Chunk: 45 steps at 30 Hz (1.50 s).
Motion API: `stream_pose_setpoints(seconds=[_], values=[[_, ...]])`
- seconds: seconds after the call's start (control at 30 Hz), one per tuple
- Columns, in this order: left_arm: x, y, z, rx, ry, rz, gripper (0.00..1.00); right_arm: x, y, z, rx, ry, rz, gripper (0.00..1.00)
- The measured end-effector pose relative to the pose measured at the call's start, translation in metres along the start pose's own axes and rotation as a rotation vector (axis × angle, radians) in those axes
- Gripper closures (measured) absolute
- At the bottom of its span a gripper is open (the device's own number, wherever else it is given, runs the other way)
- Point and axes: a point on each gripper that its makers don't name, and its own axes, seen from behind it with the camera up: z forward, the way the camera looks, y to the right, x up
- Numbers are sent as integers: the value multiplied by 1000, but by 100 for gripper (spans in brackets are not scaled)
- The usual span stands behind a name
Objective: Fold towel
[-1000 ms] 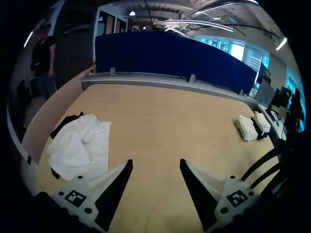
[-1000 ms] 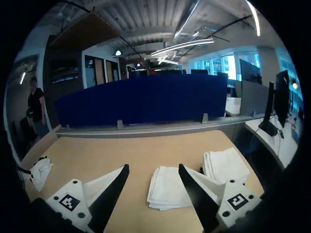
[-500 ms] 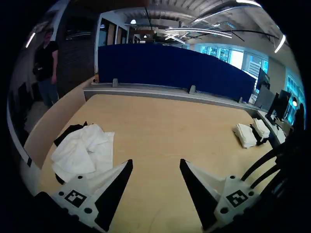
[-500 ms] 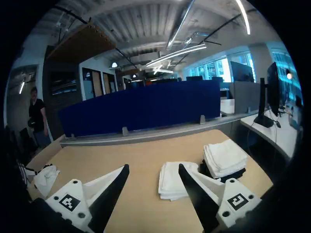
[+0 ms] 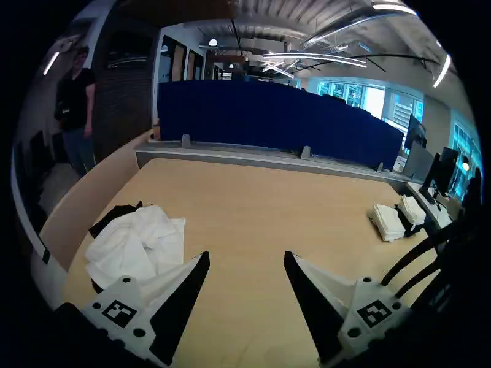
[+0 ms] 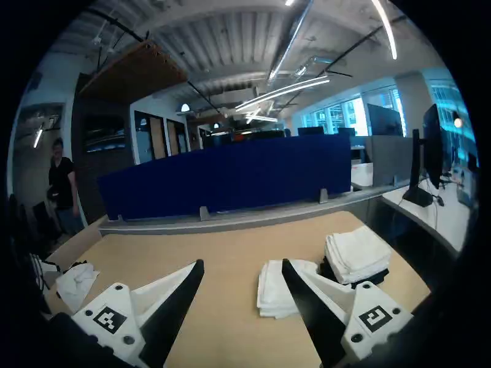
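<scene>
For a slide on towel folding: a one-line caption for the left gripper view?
Open left gripper above a wooden table, crumpled white towel at left, folded towel stacks far right.

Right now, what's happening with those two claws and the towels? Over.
Left gripper open, empty. Right gripper open, empty. Crumpled towel loose on table, untouched; folded stacks at far right. Nothing seen blocking the way.

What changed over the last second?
Both grippers drew back and tilted up: the right gripper away from the folded towel stacks, the left gripper slightly from the crumpled towel. Nothing was gripped or released; both stay open, and the towels lie unmoved on the table.
</scene>
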Motion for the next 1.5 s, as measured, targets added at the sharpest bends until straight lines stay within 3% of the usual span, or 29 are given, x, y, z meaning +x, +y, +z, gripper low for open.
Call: stream_pose_setpoints(seconds=[0.47,0.8,1.0,1.2,1.5], values=[[32,1,5,-31,90,-10,10,6,-7,-10,9,14,-19,2],[65,15,0,-69,222,-2,11,19,-8,-11,11,72,-7,1],[74,24,-2,-85,289,-3,11,16,-15,-12,24,63,-16,2],[82,29,-11,-72,329,-13,11,17,-18,-18,33,53,-22,1],[91,34,-27,-45,369,25,11,14,-9,-26,17,52,7,2]])
